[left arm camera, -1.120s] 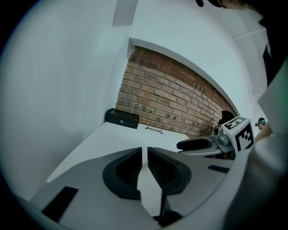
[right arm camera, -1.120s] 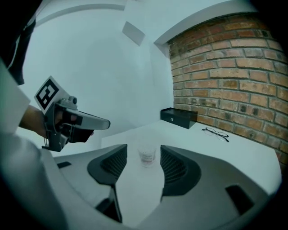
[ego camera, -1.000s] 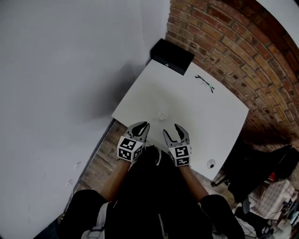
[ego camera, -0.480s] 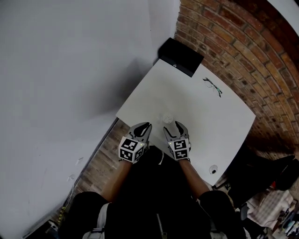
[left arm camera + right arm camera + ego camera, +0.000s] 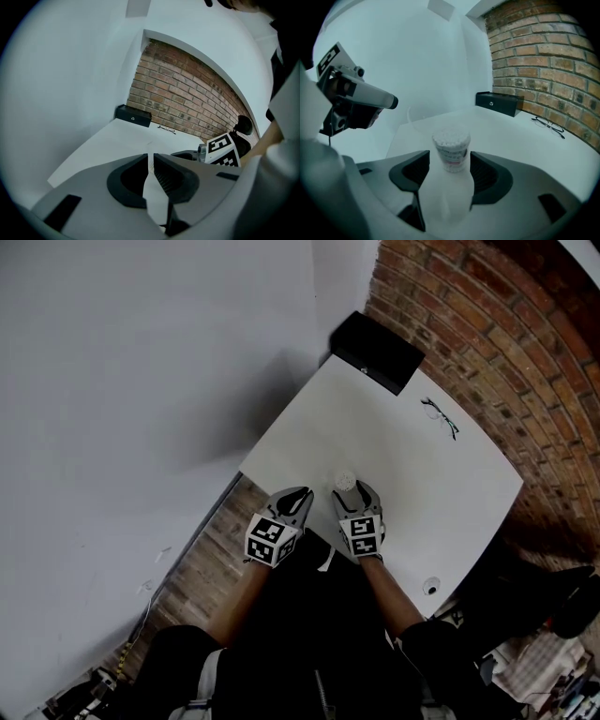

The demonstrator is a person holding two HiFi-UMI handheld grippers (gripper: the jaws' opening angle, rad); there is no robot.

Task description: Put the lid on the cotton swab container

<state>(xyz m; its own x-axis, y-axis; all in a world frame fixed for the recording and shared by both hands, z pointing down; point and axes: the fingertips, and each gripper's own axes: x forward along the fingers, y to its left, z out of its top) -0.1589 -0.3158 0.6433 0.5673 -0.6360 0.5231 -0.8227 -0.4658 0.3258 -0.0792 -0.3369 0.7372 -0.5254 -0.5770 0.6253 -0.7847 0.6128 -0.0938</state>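
Note:
The cotton swab container [image 5: 451,149] stands upright on the white table [image 5: 412,465], its top uncovered and the swab tips showing. In the head view the container [image 5: 345,481] is a small pale round thing near the table's near edge. My right gripper [image 5: 450,160] is open, its jaws on either side of the container without pressing on it. From the head view the right gripper [image 5: 356,494] sits just behind the container. My left gripper [image 5: 297,495] hangs off the table's near-left edge, shut and empty [image 5: 151,161]. A faint clear round shape [image 5: 417,115], perhaps the lid, lies far left.
A black box [image 5: 378,352] sits on the table's far corner against the brick wall. Eyeglasses [image 5: 441,416] lie near the far right edge. A small white round object [image 5: 430,587] rests at the near right edge. Wooden floor [image 5: 202,563] shows to the left.
My right gripper has moved forward to the container, which now stands between its jaws. The left gripper has stayed near the table edge. The head view has shifted a little.

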